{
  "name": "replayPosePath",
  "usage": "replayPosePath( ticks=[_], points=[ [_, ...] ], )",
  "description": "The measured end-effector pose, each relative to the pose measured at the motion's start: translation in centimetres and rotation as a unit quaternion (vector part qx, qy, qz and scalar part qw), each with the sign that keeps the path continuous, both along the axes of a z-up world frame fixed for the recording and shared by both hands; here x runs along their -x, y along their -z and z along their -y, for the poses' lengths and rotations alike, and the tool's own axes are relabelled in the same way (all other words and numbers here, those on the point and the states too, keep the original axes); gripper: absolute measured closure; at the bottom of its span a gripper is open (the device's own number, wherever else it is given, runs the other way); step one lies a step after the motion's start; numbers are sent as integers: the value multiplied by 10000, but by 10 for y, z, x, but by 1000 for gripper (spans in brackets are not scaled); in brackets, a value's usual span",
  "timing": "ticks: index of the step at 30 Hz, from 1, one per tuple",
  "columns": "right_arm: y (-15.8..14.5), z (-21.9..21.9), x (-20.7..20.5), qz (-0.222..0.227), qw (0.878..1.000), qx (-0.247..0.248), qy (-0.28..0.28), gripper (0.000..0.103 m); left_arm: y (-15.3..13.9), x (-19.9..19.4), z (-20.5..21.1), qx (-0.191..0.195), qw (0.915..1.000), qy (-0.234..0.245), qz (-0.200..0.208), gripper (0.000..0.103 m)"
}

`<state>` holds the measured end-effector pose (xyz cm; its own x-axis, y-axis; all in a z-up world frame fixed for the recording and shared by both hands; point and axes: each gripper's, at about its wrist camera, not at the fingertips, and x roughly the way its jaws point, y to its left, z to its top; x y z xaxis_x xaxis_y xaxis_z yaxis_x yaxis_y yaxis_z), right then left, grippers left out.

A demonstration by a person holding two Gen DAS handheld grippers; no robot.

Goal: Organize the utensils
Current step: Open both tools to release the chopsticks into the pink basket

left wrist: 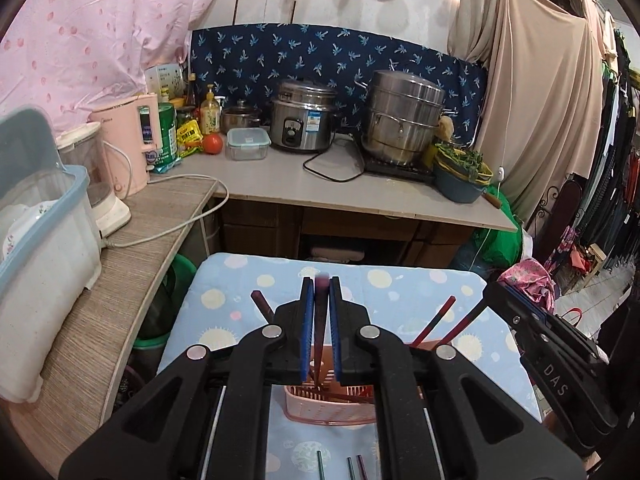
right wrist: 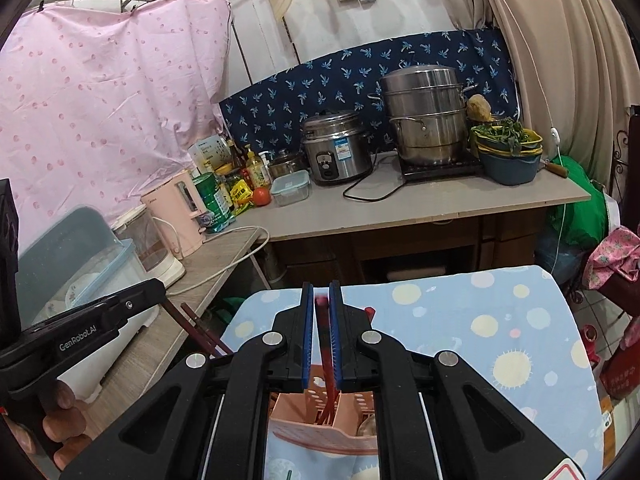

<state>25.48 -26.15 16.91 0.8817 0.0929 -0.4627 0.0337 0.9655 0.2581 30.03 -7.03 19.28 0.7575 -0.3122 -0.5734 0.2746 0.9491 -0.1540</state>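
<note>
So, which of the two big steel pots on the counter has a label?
The rice cooker, left of the taller stacked steamer: only it carries a blue-and-white label, above a front switch.

Basket (left wrist: 328, 404): pink plastic, slotted, upright, near front edge of dotted blue cloth.
Chopsticks in basket (left wrist: 434, 320): dark red, leaning outward.
Loose sticks (left wrist: 320, 465): flat at cloth's front edge.
</note>
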Motion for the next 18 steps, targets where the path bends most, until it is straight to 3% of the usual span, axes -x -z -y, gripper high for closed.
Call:
replayPosePath(
  ticks=[3, 5, 18],
  points=[
    [1, 0, 2, -2, 10000, 11, 14, 85, 2, 1, -1, 47, 10000, -48, 6, 82],
    [0, -1, 5, 23, 10000, 50, 26, 83, 0, 3, -2, 48, 10000, -66, 44, 79],
    [-11, -4, 42, 125, 9998, 122, 0, 83, -8, 26, -7, -31, 9999, -35, 159, 77]
  ],
)
